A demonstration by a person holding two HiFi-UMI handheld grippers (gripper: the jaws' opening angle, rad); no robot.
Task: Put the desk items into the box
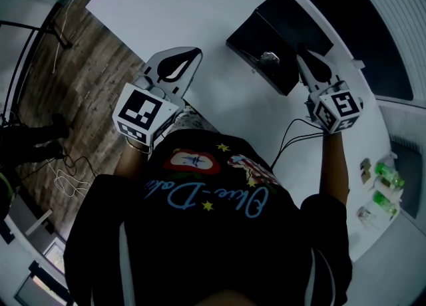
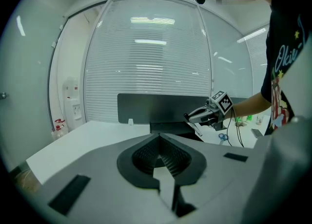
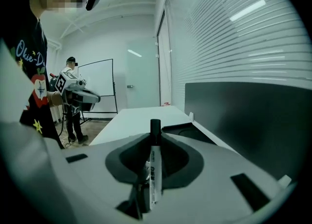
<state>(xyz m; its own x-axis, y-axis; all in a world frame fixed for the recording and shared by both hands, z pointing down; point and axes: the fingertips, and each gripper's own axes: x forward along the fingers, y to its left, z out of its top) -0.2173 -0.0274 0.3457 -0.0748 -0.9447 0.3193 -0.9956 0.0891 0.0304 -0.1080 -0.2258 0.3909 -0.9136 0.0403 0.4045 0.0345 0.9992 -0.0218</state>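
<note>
My right gripper (image 3: 155, 138) is shut on a white marker (image 3: 154, 169) with a black cap, which stands up between the jaws and pokes past their tips. In the head view the right gripper (image 1: 307, 64) hangs over the near right edge of the open black box (image 1: 266, 22). Something small and shiny (image 1: 269, 57) lies inside the box. The left gripper (image 1: 190, 55) is held over the white table (image 1: 166, 12), left of the box, jaws together with nothing between them. The left gripper view shows the box (image 2: 170, 128) ahead, under the right gripper (image 2: 194, 119).
Blue scissors (image 2: 222, 137) and cables lie on the table beside the box. Small green and white items (image 1: 385, 185) sit at the table's right edge. A dark panel (image 2: 161, 107) stands behind the box. Another person (image 3: 73, 116) stands by a whiteboard far off.
</note>
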